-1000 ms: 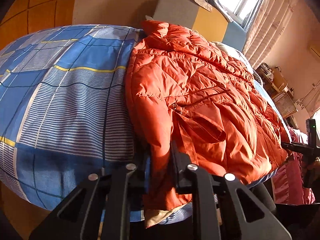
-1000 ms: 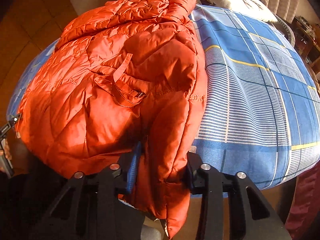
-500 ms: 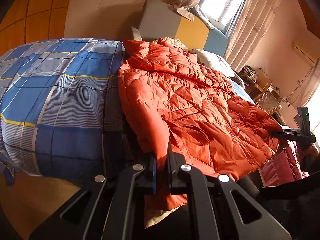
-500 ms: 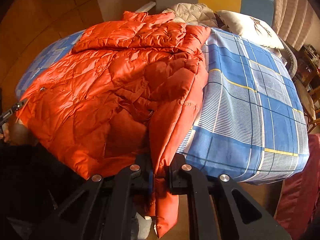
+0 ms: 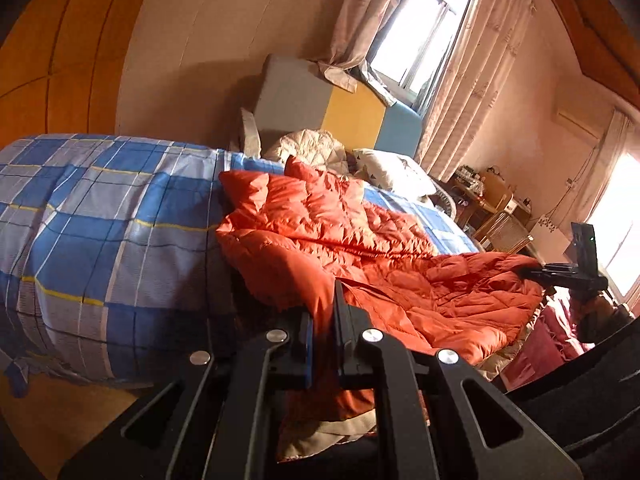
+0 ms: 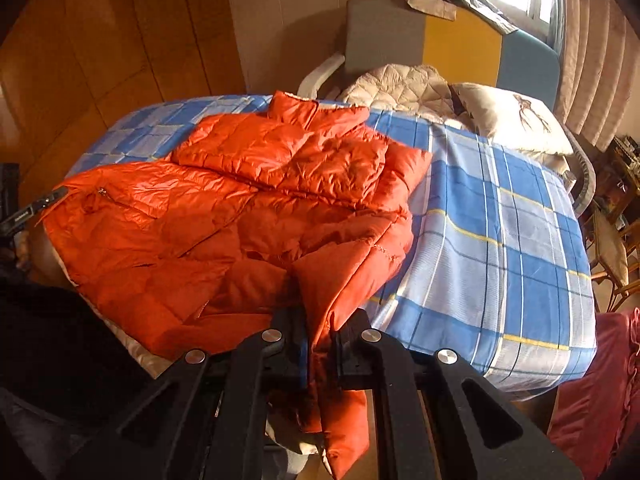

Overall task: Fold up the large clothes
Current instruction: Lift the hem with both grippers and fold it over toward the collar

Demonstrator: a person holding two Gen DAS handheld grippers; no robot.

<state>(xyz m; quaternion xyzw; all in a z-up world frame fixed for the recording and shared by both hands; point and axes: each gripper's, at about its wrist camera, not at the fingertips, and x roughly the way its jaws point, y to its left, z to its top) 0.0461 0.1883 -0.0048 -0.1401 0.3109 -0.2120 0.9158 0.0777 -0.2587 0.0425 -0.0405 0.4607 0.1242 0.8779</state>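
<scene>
A big orange puffy jacket lies on a bed w/ a blue check sheet. Its collar end is far up the bed, near a white pillow & a beige quilted thing by the headboard, which is grey, yellow & blue. The near end of the jacket hangs off the bed edge. The left claw is squeezed tight on one near corner of the jacket; the orange cloth sticks up btw its two fingers and some droops below, w/ a bit of beige lining showing. The right claw is clamped on the other near corner; its jaws have just been closing & the puffy cloth is pinched btw them, w/ a flap hanging down under it. In the left claw's view the right claw shows far off at the right side, at the jacket's edge. In the right claw's view the left claw shows at the left side, also at the jacket's edge. The jacket is stretched btw the two claws and the near part is lifted a bit off the sheet. A window w/ pale curtains lets sun in. A red cloth is low down beside the bed
</scene>
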